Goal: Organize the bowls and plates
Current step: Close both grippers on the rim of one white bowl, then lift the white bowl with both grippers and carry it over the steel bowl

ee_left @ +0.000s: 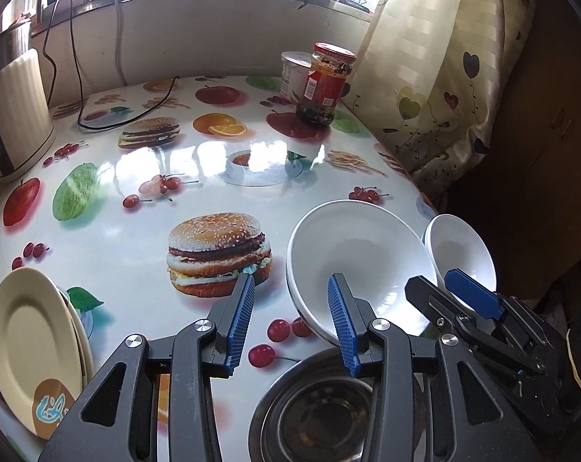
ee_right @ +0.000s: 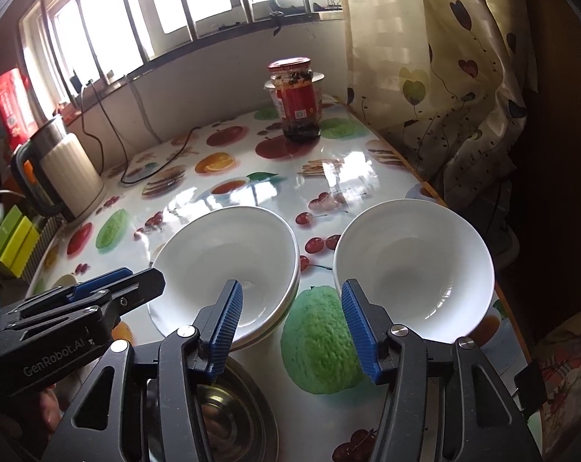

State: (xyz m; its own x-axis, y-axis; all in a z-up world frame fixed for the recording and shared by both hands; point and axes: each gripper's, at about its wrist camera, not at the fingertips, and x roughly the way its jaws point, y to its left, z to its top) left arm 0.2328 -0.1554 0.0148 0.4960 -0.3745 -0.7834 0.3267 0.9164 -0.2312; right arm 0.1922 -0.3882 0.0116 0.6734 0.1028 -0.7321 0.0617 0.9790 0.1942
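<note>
Left tongs (ee_left: 291, 281) are standing open, gripping nothing: one pad is hanging over the inside of the stacked white bowls (ee_left: 359, 238), the other is sitting outside the near rim, so you're straddling that wall without pinching it. Right tongs (ee_right: 290, 285) are gaping too, nothing held. They're hovering over the gap between the stack and the single white bowl (ee_right: 413, 254), the right pad just at that bowl's near-left wall. From the left wrist view one finger looks to be inside its rim and one outside, but I can't tell whether there's contact.

My read: you're lining up a rim grip on each, aiming to nest the single bowl into the stack. Rim-straddling makes sense here, since these walls are smooth and too wide to span.

What's crowding you:
- the steel bowl (ee_left: 321, 415) is sitting right under both sets of tongs, touching or nearly touching the stack
- both tongs are working close together between the bowls, so a clash is likely if both are closing in at once
- the single bowl is sitting near the table (ee_left: 136, 231) edge, curtain (ee_left: 436, 57) side, and a shove could be sending it off

The cream plates (ee_left: 29, 346) are waiting far left, well apart. Jar (ee_left: 327, 81), kettle (ee_right: 67, 173) and cable (ee_left: 79, 88) are staying clear at the back
</note>
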